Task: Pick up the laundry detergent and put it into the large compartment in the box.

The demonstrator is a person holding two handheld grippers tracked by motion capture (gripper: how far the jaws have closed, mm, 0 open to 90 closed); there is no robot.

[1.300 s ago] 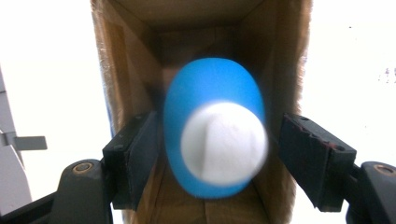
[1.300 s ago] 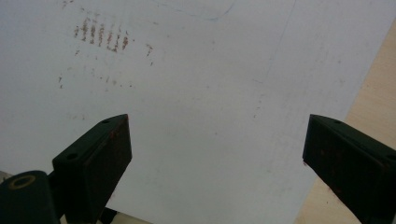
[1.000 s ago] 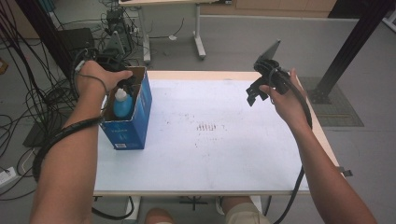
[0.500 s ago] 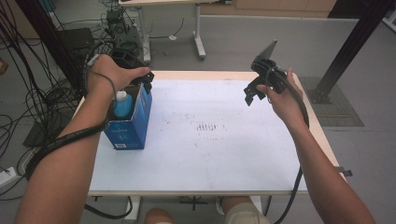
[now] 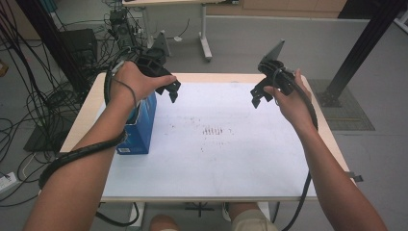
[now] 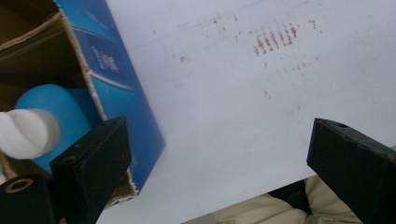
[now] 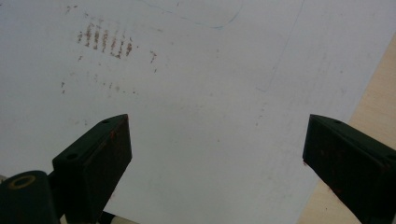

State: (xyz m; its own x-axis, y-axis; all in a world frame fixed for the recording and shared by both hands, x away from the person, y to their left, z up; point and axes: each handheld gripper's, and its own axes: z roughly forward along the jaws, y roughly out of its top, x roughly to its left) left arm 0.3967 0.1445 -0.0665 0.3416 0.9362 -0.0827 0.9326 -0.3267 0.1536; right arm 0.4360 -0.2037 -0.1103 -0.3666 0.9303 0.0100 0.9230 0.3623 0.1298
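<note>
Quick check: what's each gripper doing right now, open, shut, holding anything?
Left gripper: open, jaws have just been opening, nothing between them; blue bottle sits in the blue box beside it.
Right gripper: open, empty, above the white sheet.

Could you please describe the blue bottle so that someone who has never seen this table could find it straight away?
Start at the white table and go to its left edge, where an open blue cardboard box stands upright. The bottle sits inside that box, beside the left gripper, whose fingers have just been opening with nothing between them. Its rounded blue shoulder and white cap set it apart.
</note>
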